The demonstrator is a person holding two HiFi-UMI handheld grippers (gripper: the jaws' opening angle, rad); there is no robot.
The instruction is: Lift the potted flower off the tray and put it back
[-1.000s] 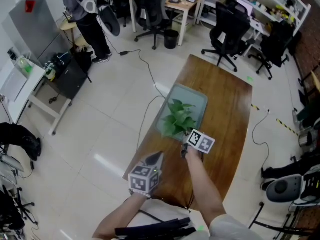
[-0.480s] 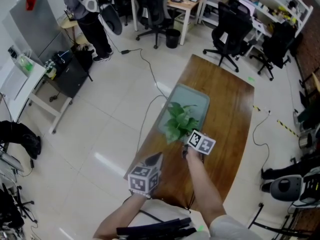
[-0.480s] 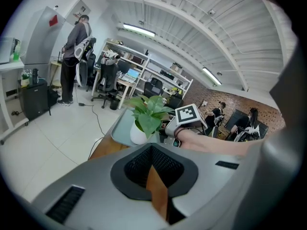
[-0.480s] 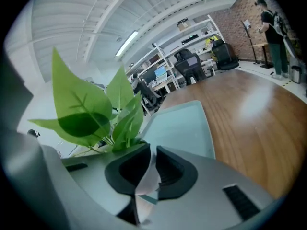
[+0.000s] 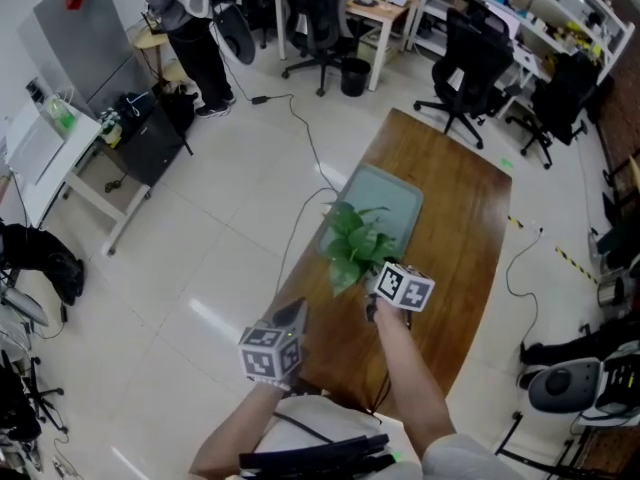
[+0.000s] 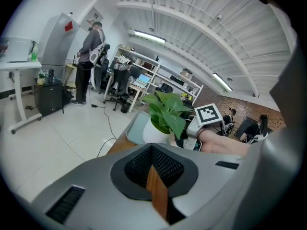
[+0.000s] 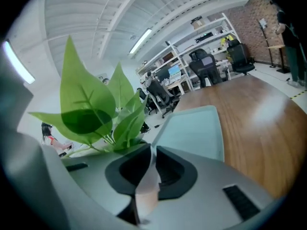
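The potted flower (image 5: 354,240), green leaves in a white pot (image 6: 154,132), hangs just above the near end of the pale green tray (image 5: 392,200) on the wooden table (image 5: 455,238). My right gripper (image 5: 374,290) is shut on the pot's rim (image 7: 147,178); its jaws have just been closing with the rim between them. Leaves (image 7: 94,110) fill the left of the right gripper view, and the bare tray (image 7: 193,132) lies beyond. My left gripper (image 5: 292,314) hovers shut by the table's near left edge, holding nothing, and points towards the flower (image 6: 166,110).
The table's left edge drops to a tiled floor with a black cable (image 5: 300,133). Office chairs (image 5: 468,63), desks and shelves stand at the back. A person (image 5: 195,28) stands far left beside a white desk (image 5: 40,153).
The right jaws closed on the pot's rim and the flower rose off the tray, coming slightly nearer. The left gripper drifted to the left.
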